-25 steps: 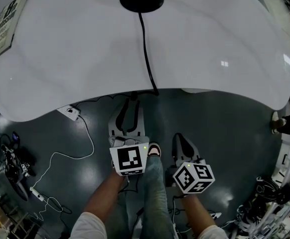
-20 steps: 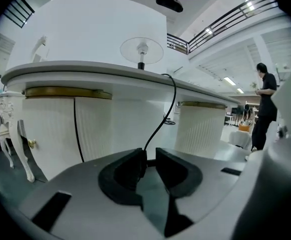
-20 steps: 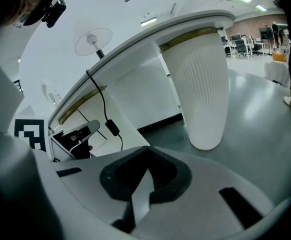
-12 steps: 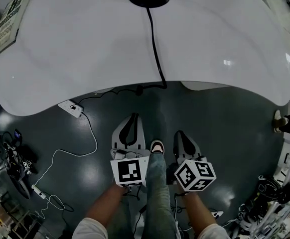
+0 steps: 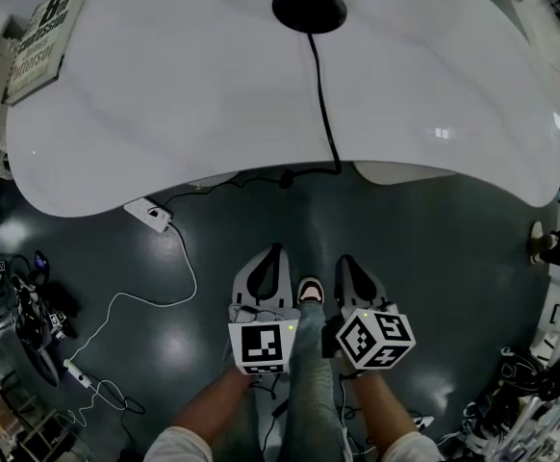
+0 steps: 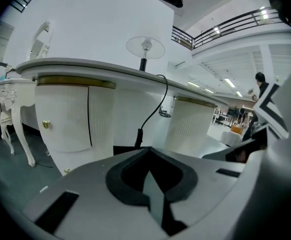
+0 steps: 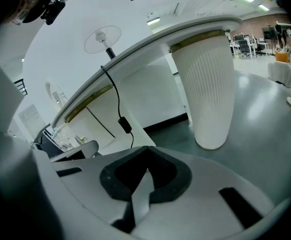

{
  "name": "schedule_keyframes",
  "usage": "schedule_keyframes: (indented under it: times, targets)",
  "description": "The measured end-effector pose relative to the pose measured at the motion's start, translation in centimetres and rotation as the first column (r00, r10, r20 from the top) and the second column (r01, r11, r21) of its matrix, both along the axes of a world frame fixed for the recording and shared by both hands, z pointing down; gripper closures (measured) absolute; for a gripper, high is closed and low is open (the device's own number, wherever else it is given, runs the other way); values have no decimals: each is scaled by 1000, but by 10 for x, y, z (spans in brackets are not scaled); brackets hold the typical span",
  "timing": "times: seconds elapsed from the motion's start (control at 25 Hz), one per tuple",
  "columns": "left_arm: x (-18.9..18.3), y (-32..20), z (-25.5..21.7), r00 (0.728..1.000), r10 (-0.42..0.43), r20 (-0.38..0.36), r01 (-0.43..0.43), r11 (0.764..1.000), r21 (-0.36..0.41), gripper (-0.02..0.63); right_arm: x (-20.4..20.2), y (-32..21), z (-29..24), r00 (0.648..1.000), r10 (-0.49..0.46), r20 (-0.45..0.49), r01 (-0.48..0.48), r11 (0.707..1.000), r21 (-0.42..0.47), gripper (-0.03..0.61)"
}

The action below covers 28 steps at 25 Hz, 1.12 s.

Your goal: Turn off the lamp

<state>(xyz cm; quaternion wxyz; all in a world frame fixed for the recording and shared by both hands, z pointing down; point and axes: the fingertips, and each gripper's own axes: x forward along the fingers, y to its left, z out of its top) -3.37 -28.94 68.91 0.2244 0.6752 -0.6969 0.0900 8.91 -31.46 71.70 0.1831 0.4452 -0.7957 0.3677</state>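
The lamp's black base [image 5: 309,8] stands at the far side of the white table [image 5: 165,104]. Its black cord [image 5: 323,94] runs to the near edge and drops off it, with an inline switch [image 5: 285,177] hanging just below. In the left gripper view the lamp [image 6: 144,49] shows on the tabletop, and the switch [image 6: 139,134] hangs beyond the jaws. The right gripper view also shows the lamp [image 7: 103,39] and the switch [image 7: 124,125]. My left gripper [image 5: 273,251] [image 6: 149,151] and right gripper [image 5: 347,261] [image 7: 146,151] hang side by side over the floor, short of the table, both shut and empty.
A printed board [image 5: 44,37] lies on the table's far left. On the dark floor lie a white power adapter [image 5: 150,216] and its thin white cable [image 5: 165,292]. A person's leg and shoe [image 5: 309,290] stand between the grippers. A ribbed white pedestal [image 7: 208,94] holds the table up.
The left gripper has drawn back from the cord at the table's edge towards the person, and its jaws have closed empty. The right gripper shifted slightly.
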Motion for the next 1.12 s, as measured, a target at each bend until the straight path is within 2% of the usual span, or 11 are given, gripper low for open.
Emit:
schedule_keyframes:
  times: [0.24, 0.52, 0.96, 1.12]
  targets:
    - [-11, 5, -40, 1000, 19, -12, -19, 1000, -6, 606, -19, -2, -43, 1000, 4, 12, -4, 999, 32, 580]
    - [-23, 8, -121, 1000, 17, -21, -16, 1000, 15, 604, -27, 2, -119, 999, 34, 40, -37, 997, 63, 580]
    - [-7, 32, -256, 1000, 1, -26, 1, 997, 83, 604, -16, 16, -245, 997, 20, 69, -30, 989, 148, 580]
    - [-8, 40, -287, 997, -29, -72, 36, 996, 87, 604, -13, 18, -286, 996, 14, 86, -30, 980, 195, 580]
